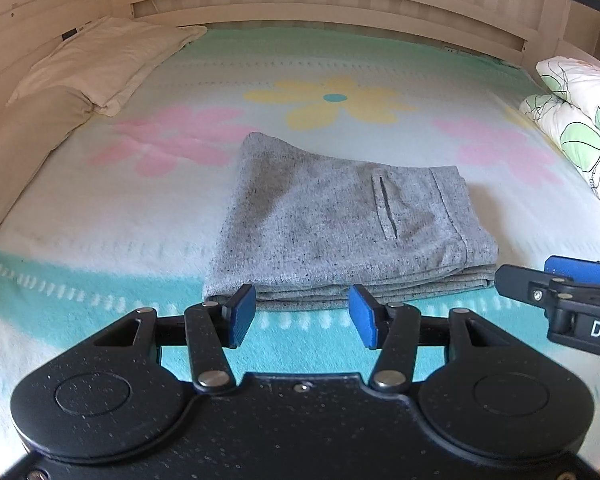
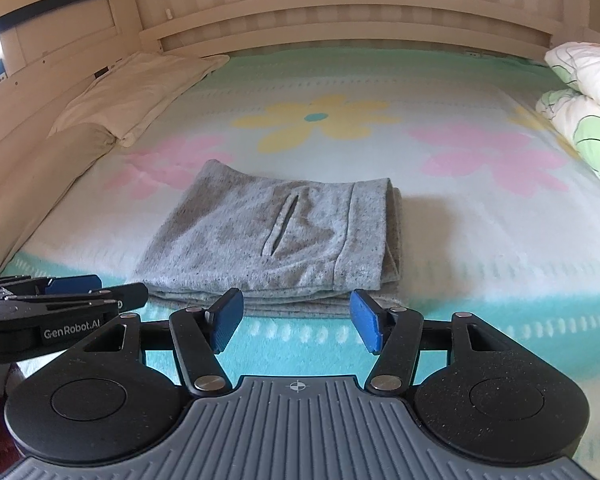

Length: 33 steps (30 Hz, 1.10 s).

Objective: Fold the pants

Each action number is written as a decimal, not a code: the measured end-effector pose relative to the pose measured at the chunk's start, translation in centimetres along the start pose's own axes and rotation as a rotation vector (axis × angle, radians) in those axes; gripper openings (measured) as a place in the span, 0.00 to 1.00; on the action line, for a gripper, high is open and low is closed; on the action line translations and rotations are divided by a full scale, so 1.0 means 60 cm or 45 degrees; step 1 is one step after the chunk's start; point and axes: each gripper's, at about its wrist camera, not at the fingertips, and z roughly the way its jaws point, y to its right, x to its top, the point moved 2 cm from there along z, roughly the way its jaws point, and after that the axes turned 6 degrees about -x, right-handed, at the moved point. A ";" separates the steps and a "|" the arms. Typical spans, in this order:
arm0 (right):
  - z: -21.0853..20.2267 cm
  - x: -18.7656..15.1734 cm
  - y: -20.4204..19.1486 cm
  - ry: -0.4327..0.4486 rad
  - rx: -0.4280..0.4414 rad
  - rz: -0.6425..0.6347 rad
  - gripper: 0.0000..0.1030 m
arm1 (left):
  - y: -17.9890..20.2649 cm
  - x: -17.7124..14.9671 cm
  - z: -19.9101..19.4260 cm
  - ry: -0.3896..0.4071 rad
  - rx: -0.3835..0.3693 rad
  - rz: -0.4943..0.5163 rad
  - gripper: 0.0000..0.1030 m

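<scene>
Grey speckled pants point(image 1: 340, 224) lie folded into a thick rectangular stack on the flowered bedspread point(image 1: 100, 240), a slit pocket facing up. My left gripper point(image 1: 302, 316) hovers just short of the stack's near edge, open, nothing between its blue pads. In the right wrist view the same pants point(image 2: 268, 240) sit ahead, and my right gripper point(image 2: 296, 322) is open and empty just before their near edge. Each gripper shows at the side of the other's view: the right gripper point(image 1: 572, 280) at the right edge, the left gripper point(image 2: 96, 290) at the left edge.
Cream pillows point(image 1: 100, 60) lie along the left side of the bed. A leaf-patterned duvet point(image 1: 580, 120) is bundled at the right. A pale wooden headboard point(image 1: 320, 4) runs across the back. Bare bedspread surrounds the pants on all sides.
</scene>
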 end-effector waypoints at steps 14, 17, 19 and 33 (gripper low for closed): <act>-0.002 -0.004 -0.003 -0.011 -0.007 -0.013 0.56 | -0.008 -0.002 -0.002 0.001 0.013 -0.014 0.57; -0.001 -0.004 -0.003 -0.015 -0.005 -0.016 0.56 | -0.009 -0.002 -0.002 0.001 0.016 -0.022 0.57; -0.001 -0.004 -0.004 -0.017 -0.004 -0.018 0.56 | -0.009 -0.002 -0.003 0.001 0.017 -0.023 0.57; -0.002 -0.004 -0.008 -0.019 0.007 -0.026 0.56 | -0.004 0.000 -0.002 -0.004 0.037 -0.014 0.57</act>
